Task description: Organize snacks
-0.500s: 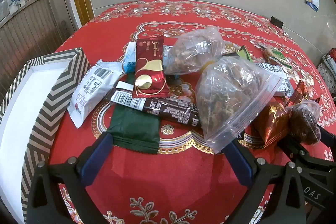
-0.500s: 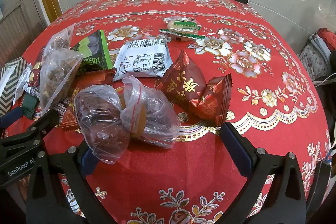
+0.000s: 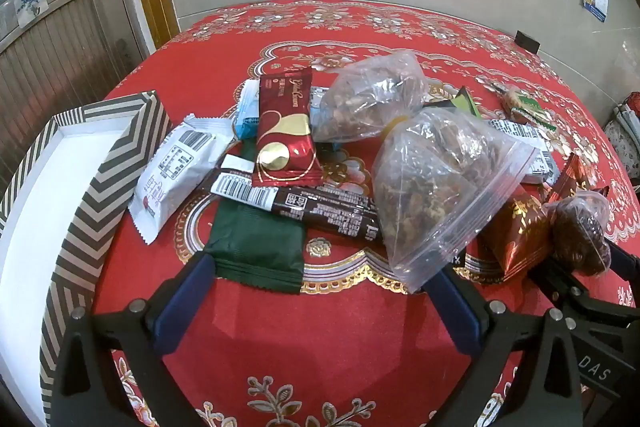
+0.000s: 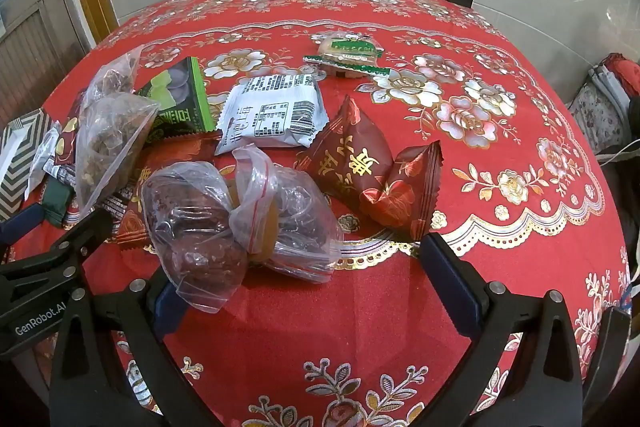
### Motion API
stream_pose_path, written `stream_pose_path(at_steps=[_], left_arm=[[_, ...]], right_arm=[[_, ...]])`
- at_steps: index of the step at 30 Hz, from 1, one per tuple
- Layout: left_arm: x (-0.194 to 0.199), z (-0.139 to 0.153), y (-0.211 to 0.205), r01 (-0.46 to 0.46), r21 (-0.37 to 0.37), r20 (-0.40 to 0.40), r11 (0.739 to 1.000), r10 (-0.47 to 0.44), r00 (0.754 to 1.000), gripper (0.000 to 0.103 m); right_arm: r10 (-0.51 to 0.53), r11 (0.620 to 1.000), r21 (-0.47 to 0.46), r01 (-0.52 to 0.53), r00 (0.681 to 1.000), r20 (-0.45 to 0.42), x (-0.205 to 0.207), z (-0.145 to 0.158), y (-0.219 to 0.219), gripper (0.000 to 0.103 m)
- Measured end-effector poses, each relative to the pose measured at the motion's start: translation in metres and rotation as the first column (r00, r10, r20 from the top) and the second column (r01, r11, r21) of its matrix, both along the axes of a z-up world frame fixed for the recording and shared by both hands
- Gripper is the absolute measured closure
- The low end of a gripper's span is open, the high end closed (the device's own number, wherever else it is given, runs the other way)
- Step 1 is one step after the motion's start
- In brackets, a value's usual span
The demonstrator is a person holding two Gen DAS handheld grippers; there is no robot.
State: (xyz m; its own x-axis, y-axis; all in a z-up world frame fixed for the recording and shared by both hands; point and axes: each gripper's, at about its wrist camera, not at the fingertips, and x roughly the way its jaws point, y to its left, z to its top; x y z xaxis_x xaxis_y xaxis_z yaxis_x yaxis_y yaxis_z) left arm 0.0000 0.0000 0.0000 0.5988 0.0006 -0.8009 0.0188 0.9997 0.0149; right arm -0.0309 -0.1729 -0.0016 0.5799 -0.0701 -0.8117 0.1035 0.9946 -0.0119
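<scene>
The left gripper (image 3: pixel 316 291) hangs low in the left wrist view with its jaws spread wide and nothing between the pads. Just above its left finger lies a dark green packet (image 3: pixel 256 247); its right finger sits at the lower corner of a clear zip bag of brown pieces (image 3: pixel 440 195). Across the green packet runs a long dark brown bar (image 3: pixel 304 203), and a red foil packet (image 3: pixel 286 131) lies over the bar's upper end. A white packet (image 3: pixel 172 175) leans against the striped box (image 3: pixel 116 163) at the left of the frame; the box's white inside shows nothing in it. A second clear bag (image 3: pixel 372 99) sits above centre. All rest on the bench (image 3: pixel 340 331) under its red flowered cloth.

In the right wrist view the right gripper (image 4: pixel 300 275) also has its jaws fully apart, closed on nothing. A knotted clear bag of dark fruit (image 4: pixel 208 227) lies just above its left finger. Right of centre sit two red pyramid packets (image 4: pixel 360 167), touching each other; above them a white labelled packet (image 4: pixel 276 115), a green-and-black packet (image 4: pixel 180 103) to its left, and a small green-trimmed biscuit pack (image 4: pixel 348 55) further up.
</scene>
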Motion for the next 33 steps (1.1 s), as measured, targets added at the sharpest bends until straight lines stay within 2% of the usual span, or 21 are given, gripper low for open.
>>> stream_pose_path(at_steps=[11, 14, 20, 22, 30, 33], left_arm=[[0.000, 0.000, 0.000, 0.001, 0.002, -0.001, 1.000, -0.001, 1.000, 0.000], [-0.002, 0.001, 0.001, 0.014, -0.003, -0.032, 1.000, -0.015, 0.999, 0.000], [-0.024, 0.013, 0.005, 0.035, -0.046, -0.017, 0.998, -0.036, 0.999, 0.000], [-0.031, 0.019, 0.005, 0.038, -0.039, 0.007, 0.999, -0.038, 0.999, 0.000], [-0.031, 0.025, 0.005, 0.048, -0.035, 0.020, 0.998, -0.048, 0.999, 0.000], [-0.031, 0.026, 0.008, 0.047, -0.042, 0.024, 0.998, -0.046, 0.999, 0.000]], right_arm=[[-0.002, 1.000, 0.001, 0.002, 1.000, -0.002, -0.001, -0.001, -0.002, 0.000], [0.003, 1.000, 0.006, -0.003, 1.000, -0.010, -0.002, 0.000, -0.002, 0.001], [0.022, 1.000, 0.005, -0.022, 0.998, 0.058, -0.019, 0.022, 0.000, 0.001], [0.037, 0.999, -0.005, -0.036, 0.996, 0.080, -0.026, 0.030, 0.004, 0.001], [0.058, 0.998, -0.017, -0.056, 0.987, 0.149, -0.047, 0.051, 0.012, 0.001], [0.051, 0.999, -0.004, -0.051, 0.988, 0.147, -0.048, 0.054, 0.007, 0.001]])
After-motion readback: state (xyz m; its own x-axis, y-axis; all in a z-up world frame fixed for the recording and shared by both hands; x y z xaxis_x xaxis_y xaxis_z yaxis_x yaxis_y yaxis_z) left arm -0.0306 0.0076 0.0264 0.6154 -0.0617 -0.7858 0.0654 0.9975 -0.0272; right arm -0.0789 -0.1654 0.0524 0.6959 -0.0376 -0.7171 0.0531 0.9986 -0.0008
